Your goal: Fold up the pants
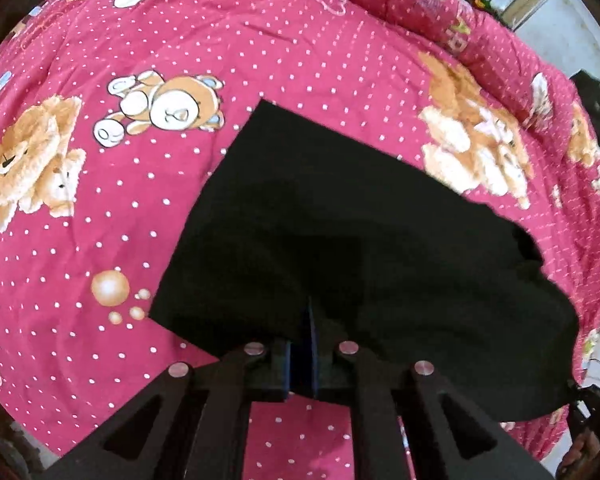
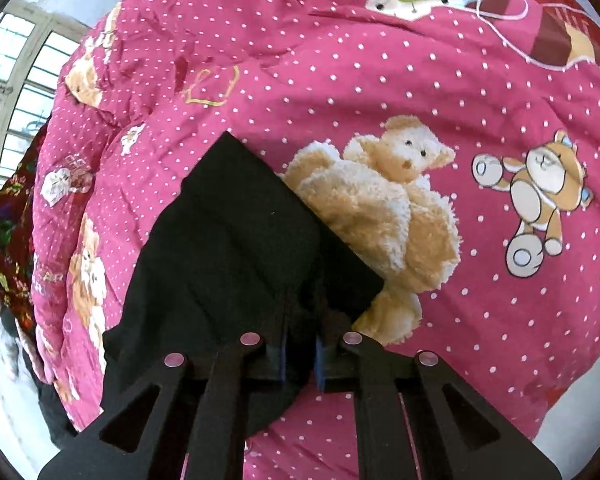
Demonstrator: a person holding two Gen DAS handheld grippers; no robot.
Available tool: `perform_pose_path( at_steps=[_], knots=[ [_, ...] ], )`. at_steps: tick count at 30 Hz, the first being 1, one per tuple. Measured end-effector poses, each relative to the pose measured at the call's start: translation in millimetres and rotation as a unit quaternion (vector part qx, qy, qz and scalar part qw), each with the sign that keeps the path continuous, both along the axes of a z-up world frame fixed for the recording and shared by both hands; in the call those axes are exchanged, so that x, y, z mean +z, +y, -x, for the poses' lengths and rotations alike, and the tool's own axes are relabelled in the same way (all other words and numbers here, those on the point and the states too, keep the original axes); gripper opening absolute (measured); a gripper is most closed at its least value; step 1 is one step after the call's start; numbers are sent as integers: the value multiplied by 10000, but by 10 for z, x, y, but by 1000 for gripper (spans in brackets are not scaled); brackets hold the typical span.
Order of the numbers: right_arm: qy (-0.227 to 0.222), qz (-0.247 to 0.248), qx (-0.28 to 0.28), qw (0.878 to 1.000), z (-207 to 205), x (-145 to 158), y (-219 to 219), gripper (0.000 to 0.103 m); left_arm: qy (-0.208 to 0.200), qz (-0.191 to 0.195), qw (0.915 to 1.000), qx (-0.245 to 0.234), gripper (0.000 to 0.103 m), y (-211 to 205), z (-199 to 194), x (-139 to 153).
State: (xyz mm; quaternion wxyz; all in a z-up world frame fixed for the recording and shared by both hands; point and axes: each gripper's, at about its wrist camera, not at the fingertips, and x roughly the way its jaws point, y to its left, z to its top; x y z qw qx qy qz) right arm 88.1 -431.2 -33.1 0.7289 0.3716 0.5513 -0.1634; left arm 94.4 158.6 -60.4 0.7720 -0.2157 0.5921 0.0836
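Pink dotted bedspread (image 1: 300,60) covered the bed; black pants (image 1: 340,220) lay folded flat on it, directly ahead of both grippers. Left gripper (image 1: 303,344) was pinched on the pants' near edge, right gripper (image 2: 300,340) likewise on a bunched edge. Black-on-black: fabric between the jaws was hard to make out. Pants' right end was blurred in the left view.

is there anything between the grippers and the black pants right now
Nothing visible. Both the left gripper and right gripper are already closed on the pants, which lie on the pink bedcover.
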Motion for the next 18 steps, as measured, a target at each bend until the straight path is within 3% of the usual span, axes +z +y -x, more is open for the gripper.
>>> perform_pose_path(
  at_steps=[3, 6, 9, 13, 15, 18],
  knots=[
    [-129, 5, 72, 9999, -20, 89, 30, 9, -157, 229, 9996, 99, 12, 82, 43, 145],
    [96, 278, 207, 9994, 13, 63, 69, 12, -52, 107, 9999, 7, 12, 107, 161, 177],
    [481, 683, 13, 9965, 128, 62, 29, 28, 51, -5, 9999, 126, 12, 225, 310, 180],
    [155, 1257, 32, 9919, 203, 338, 136, 28, -69, 29, 9990, 435, 13, 454, 364, 247],
    [-166, 1314, 454, 9902, 98, 450, 335, 30, -123, 27, 9984, 549, 23, 532, 303, 245],
    [-602, 1092, 1623, 9788, -253, 508, 894, 42, -113, 141, 9975, 685, 28, 645, 201, 179]
  ],
)
